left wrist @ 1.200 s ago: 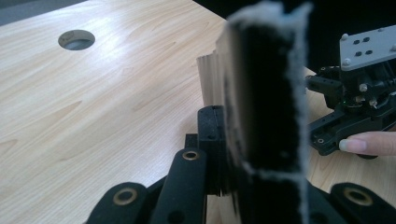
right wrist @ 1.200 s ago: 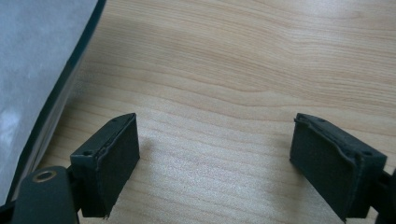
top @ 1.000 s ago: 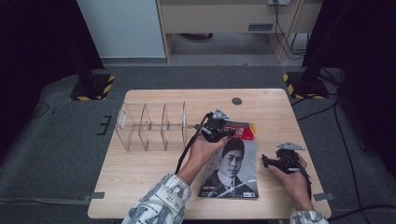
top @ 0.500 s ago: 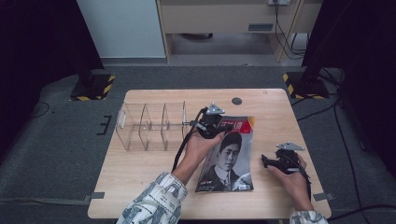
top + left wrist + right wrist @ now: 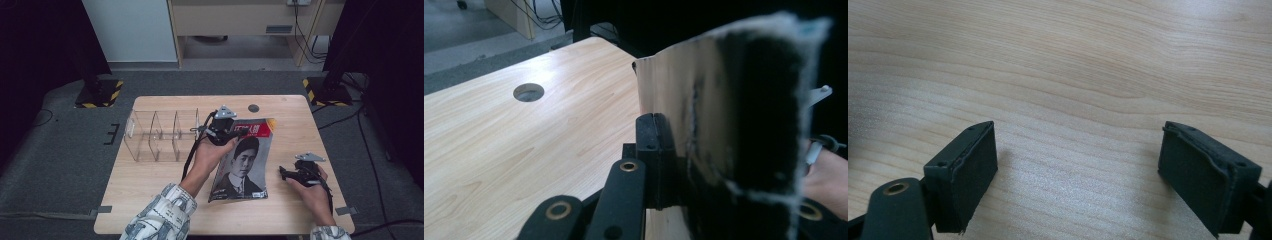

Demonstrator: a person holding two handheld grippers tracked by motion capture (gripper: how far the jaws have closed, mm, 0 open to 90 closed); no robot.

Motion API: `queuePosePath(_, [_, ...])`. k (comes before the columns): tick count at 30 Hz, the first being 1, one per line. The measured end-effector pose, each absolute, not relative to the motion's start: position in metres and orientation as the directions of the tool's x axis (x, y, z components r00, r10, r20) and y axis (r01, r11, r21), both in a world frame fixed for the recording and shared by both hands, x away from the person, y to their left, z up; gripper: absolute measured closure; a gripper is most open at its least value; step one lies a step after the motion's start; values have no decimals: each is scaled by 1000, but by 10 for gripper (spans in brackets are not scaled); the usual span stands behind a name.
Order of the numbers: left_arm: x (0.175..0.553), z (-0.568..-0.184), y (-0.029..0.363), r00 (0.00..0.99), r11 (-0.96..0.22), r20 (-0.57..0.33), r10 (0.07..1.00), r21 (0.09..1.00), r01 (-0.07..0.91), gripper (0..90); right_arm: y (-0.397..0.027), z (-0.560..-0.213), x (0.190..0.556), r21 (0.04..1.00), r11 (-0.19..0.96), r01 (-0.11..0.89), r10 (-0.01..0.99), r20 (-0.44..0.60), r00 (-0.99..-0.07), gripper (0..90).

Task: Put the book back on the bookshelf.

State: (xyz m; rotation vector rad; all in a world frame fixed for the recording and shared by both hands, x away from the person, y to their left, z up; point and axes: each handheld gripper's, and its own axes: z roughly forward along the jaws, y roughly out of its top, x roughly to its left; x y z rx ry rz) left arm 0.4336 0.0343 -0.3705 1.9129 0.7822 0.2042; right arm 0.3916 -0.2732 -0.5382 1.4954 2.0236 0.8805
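Observation:
A magazine (image 5: 243,167) with a portrait cover and a red title band lies at the table's middle. Its far edge is raised off the wood and its near edge rests on the table. My left gripper (image 5: 233,134) is shut on that raised far edge. In the left gripper view the two pads meet on the glossy curled page (image 5: 724,125), at the left gripper (image 5: 654,119). My right gripper (image 5: 284,173) rests low on the table to the right of the magazine. It is open, and the right gripper (image 5: 1078,165) has bare wood between its jaws.
A clear divided acrylic rack (image 5: 160,135) stands on the wooden table (image 5: 150,185) to the left of the left hand. A round cable hole (image 5: 253,108) sits near the far edge. Black stands with yellow-black bases flank the table on the floor.
The left gripper has risen and drifted slightly left with the magazine's far edge, so the magazine now tilts more steeply. The right gripper has stayed put.

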Motion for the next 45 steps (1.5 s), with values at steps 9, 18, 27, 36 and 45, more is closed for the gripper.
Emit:
queuePosePath(9, [429, -357, 40, 782, -261, -188, 595, 874, 409, 865, -272, -538, 391, 733, 199, 650, 955, 4, -296, 160])
queuePosePath(18, [425, -338, 47, 787, -244, -175, 592, 891, 382, 866, -272, -538, 391, 733, 211, 647, 952, -3, -307, 160])
queuePosePath(27, [421, -325, 56, 788, -230, -167, 593, 902, 364, 866, -272, -538, 391, 733, 213, 647, 950, -2, -311, 160])
queuePosePath(36, [417, -317, 64, 789, -228, -155, 594, 909, 350, 866, -271, -538, 391, 734, 212, 646, 950, -1, -311, 159])
queuePosePath(45, [412, -314, 73, 793, -212, -166, 586, 913, 348, 866, -271, -538, 391, 731, 212, 649, 949, 4, -315, 159])
